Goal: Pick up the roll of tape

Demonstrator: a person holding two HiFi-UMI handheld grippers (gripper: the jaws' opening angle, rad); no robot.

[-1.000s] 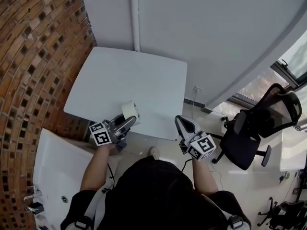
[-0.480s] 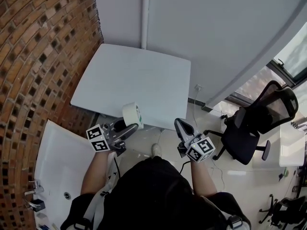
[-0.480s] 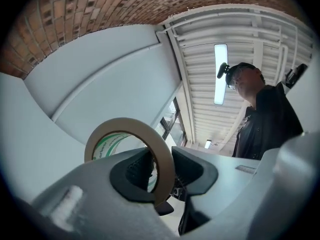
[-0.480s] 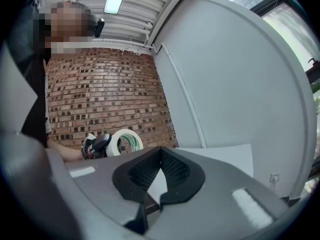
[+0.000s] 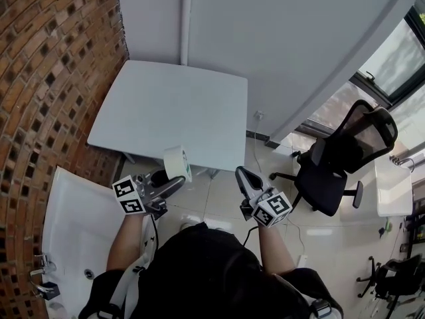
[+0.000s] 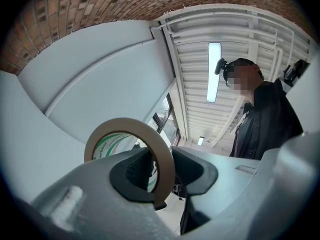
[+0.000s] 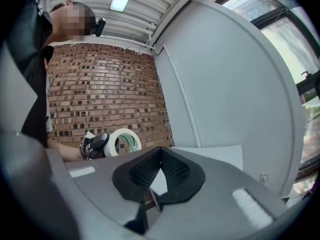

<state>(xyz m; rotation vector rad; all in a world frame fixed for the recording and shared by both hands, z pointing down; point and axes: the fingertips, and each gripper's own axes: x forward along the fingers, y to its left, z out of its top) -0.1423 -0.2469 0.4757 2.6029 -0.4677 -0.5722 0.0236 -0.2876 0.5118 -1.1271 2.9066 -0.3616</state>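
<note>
While my left gripper (image 5: 174,181) clamped the roll of tape (image 5: 177,163) by its band, the roll hung at the white table's (image 5: 172,111) six-o'clock edge. My right gripper (image 5: 240,173), at three o'clock of it, was closed on nothing.

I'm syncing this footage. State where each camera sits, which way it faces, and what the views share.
Head view: on the person's head, looking down at the white table, both forearms, the left gripper and right gripper.
Left gripper view: on the left gripper, looking up past jaws clamped on the roll of tape to the ceiling; the person's dark torso at right.
Right gripper view: on the right gripper, jaws together, facing the brick wall; dark clothing at left.
Shared: all three show the roll of tape.
</note>
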